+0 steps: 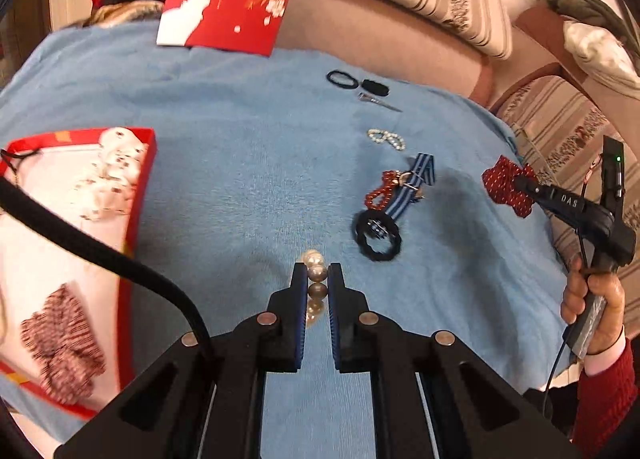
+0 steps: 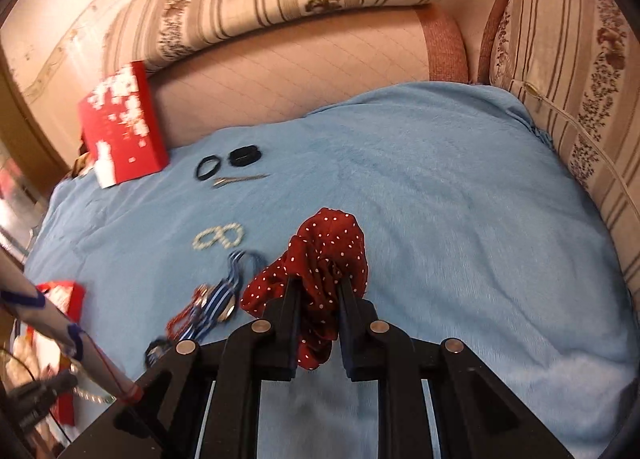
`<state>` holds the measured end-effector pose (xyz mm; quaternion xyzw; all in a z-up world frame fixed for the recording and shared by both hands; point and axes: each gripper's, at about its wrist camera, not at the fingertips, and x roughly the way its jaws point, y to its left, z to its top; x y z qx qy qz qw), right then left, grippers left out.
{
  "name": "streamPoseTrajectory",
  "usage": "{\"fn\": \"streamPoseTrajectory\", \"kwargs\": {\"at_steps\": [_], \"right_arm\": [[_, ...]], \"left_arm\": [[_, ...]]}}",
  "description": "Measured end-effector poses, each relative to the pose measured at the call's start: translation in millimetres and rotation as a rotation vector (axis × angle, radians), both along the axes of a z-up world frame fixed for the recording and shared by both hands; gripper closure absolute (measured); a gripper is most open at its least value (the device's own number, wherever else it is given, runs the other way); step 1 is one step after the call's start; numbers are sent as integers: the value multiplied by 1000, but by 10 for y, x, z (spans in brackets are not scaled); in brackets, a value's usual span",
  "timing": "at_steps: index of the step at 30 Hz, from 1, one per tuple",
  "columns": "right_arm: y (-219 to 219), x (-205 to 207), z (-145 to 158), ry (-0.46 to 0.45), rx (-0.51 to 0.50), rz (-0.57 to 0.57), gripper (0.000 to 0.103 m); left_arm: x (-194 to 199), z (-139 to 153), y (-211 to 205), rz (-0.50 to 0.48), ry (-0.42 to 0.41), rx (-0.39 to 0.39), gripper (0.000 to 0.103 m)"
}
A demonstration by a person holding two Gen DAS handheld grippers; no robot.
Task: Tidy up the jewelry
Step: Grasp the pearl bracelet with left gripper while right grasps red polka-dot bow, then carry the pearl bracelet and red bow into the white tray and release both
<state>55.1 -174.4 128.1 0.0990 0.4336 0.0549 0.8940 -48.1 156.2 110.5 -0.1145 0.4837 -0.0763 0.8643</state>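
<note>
The left gripper [image 1: 318, 279] has its jaws closed on a pearl strand [image 1: 315, 286]. Left of the jaws sits a red box [image 1: 141, 187]; ahead-right lies a black scrunchie [image 1: 377, 235] on the blue blanket [image 1: 240, 179].

Red white-dotted scrunchie [image 2: 328, 259], blue blanket [image 2: 460, 187]

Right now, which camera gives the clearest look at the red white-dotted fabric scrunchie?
The right wrist view: the red white-dotted fabric scrunchie fills the centre, bunched between the right gripper's jaws above the blue blanket. The left wrist view shows it only small, near the right edge, partly hidden by that gripper.
</note>
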Motion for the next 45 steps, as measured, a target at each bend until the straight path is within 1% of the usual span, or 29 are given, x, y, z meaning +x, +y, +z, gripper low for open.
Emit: {"fn": "streamPoseTrajectory", "kwargs": {"at_steps": [6, 10, 16, 23, 28, 35, 38, 45], "right_arm": [[211, -472, 137, -27, 29, 67, 86], [417, -721, 224, -50, 27, 115, 86], [774, -986, 362, -79, 28, 191, 86], [1243, -1204, 508, -104, 23, 284, 86], [1629, -1265, 585, -107, 18, 348, 86], [2233, -1268, 626, -104, 39, 444, 86], [2584, -1231, 585, -93, 44, 492, 86], [3401, -1090, 365, -48, 37, 597, 86]], "left_arm": [[-334, 291, 83, -18, -49, 49, 94], [-527, 490, 183, -24, -77, 67, 94], [-744, 741, 391, -12, -112, 88, 94], [-890, 895, 762, 31, -130, 140, 94], [-822, 1025, 1134, 82, -139, 195, 94], [-567, 1070, 1690, 158, -117, 215, 94], [-421, 1004, 1878, 183, -95, 225, 94], [-34, 680, 2260, 226, -24, 225, 94]]}}
